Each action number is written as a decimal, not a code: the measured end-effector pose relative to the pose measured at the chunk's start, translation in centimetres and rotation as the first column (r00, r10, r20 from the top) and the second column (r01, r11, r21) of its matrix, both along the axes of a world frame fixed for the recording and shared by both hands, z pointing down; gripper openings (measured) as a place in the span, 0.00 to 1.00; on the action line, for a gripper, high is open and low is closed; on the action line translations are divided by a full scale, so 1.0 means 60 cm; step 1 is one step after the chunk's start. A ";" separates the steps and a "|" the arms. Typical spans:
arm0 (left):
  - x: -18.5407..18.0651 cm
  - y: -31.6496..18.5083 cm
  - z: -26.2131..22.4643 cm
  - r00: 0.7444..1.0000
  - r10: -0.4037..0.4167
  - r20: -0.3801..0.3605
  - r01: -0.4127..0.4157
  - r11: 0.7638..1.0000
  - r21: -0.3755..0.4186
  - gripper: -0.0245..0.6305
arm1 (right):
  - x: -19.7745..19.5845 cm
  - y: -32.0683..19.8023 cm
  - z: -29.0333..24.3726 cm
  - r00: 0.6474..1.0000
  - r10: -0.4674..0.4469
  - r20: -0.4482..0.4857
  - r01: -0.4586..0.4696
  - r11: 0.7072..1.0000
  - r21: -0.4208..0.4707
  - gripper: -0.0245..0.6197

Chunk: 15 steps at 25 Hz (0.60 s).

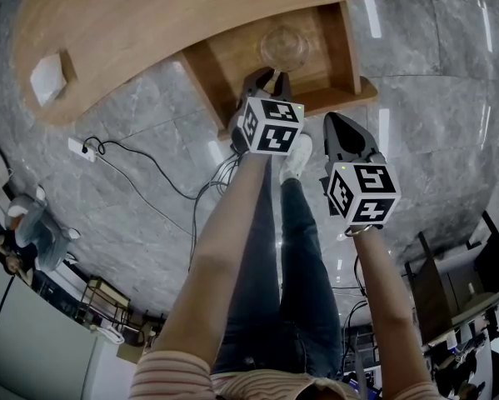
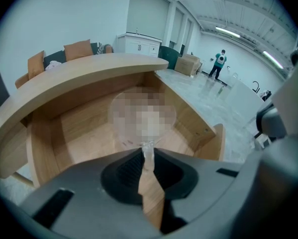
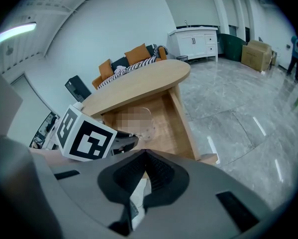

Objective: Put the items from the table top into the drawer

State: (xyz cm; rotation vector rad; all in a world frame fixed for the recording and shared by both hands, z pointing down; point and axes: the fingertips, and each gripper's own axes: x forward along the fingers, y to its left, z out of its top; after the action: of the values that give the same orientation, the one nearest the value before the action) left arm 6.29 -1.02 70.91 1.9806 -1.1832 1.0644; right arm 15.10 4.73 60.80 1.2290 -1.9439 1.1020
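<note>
- The worktop (image 1: pixel 149 23) is showing smooth, matt pale wood.
- The drawer (image 1: pixel 232 61) is showing matching wood grain.
- The glass (image 1: pixel 284 47) is looking clear and shiny.
- The floor (image 1: pixel 149 198) is gleaming like polished grey stone.

We saw a drawer (image 1: pixel 336 48) standing open below the tabletop (image 1: pixel 149 23) edge. Our left hand-held gripper (image 1: pixel 264 82) held a glass (image 1: pixel 284 47) over that drawer. Our right hand-held gripper (image 1: pixel 336 127) hung beside it, over the floor (image 1: pixel 416 73).

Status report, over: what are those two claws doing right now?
Left gripper shut on glass, over open drawer. Right gripper shut, empty, off to the side. Nothing blocking.
</note>
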 end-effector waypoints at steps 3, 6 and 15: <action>-0.001 0.003 0.008 1.000 0.001 0.007 -0.001 1.000 -0.011 0.12 | 0.002 0.004 0.003 1.000 0.001 -0.003 -0.001 1.000 -0.005 0.05; -0.002 0.004 0.015 1.000 0.000 0.012 0.000 1.000 -0.018 0.12 | 0.004 0.007 0.007 1.000 0.001 -0.006 -0.001 1.000 -0.010 0.05; 0.000 0.009 0.028 1.000 -0.014 0.009 0.014 0.999 -0.051 0.12 | 0.005 0.012 0.012 1.000 0.001 -0.012 -0.002 1.000 -0.017 0.05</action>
State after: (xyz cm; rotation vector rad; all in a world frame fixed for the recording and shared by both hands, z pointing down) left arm 6.29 -0.46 72.57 1.9277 -1.1609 1.0865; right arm 15.40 5.46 61.52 1.2257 -1.9213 1.1072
